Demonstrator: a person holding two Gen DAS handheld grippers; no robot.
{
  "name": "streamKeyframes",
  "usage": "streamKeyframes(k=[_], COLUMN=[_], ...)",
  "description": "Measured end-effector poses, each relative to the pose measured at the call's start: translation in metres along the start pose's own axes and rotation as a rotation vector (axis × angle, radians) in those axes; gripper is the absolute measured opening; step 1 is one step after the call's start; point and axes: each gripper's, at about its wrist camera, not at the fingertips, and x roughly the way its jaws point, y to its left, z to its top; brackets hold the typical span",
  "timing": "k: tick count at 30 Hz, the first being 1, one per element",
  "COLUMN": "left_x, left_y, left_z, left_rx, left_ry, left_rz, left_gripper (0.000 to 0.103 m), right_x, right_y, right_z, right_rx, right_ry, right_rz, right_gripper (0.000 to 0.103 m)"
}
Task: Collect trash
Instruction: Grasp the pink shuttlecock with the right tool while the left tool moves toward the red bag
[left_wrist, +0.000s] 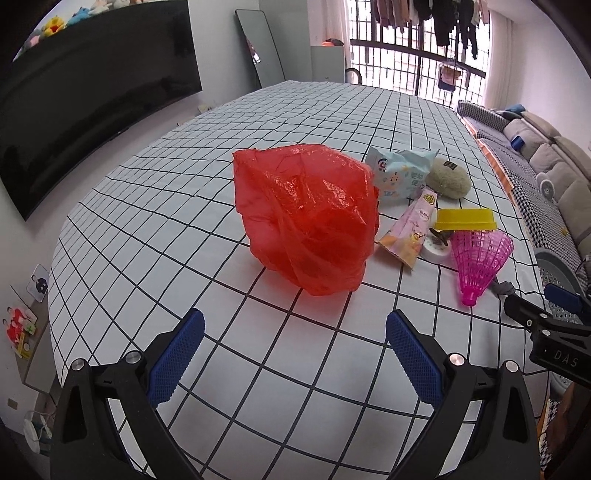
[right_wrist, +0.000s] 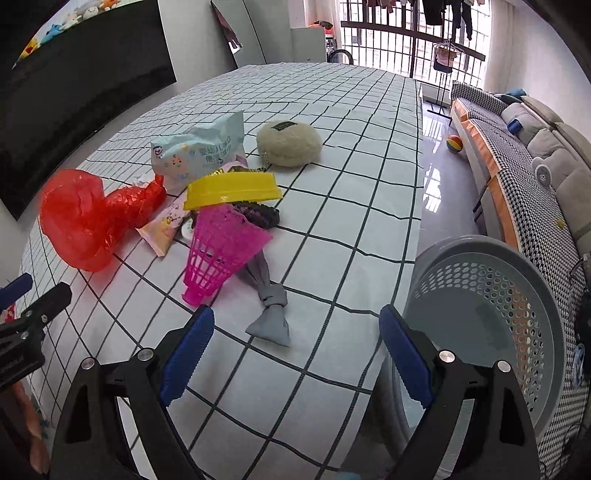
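Observation:
A crumpled red plastic bag lies on the checked tablecloth just ahead of my open, empty left gripper; it also shows in the right wrist view. Right of it lie a pale blue wipes packet, a pink snack wrapper, a yellow tray, a pink plastic shuttlecock and a beige plush pouch. My right gripper is open and empty above the table's near right edge, just short of a grey knotted cloth.
A grey perforated basket stands off the table's right edge, beside my right gripper. A sofa lines the right wall and a large dark screen hangs on the left wall. A ball lies on the floor.

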Motion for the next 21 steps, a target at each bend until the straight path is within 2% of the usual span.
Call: streamKeyframes(k=[5, 14, 16, 18, 21], left_x=[0.001, 0.002, 0.003, 0.002, 0.001], left_y=[0.0, 0.006, 0.007, 0.008, 0.011], left_z=[0.004, 0.004, 0.003, 0.002, 0.002], left_rx=[-0.002, -0.001, -0.005, -0.01, -0.017], left_ry=[-0.015, -0.02, -0.019, -0.021, -0.026], left_rz=[0.034, 0.045, 0.041, 0.038, 0.033], left_gripper=[0.097, 0.097, 0.097, 0.097, 0.097], right_x=[-0.003, 0.004, 0.009, 0.015, 0.022], right_y=[0.013, 0.039, 0.045, 0.047, 0.049], right_z=[0.008, 0.019, 0.022, 0.024, 0.027], right_rx=[-0.016, -0.032, -0.033, -0.029, -0.018], right_ry=[-0.027, -0.019, -0.019, -0.008, -0.001], right_rz=[0.009, 0.054, 0.048, 0.04, 0.035], right_gripper=[0.087, 0.086, 0.084, 0.078, 0.077])
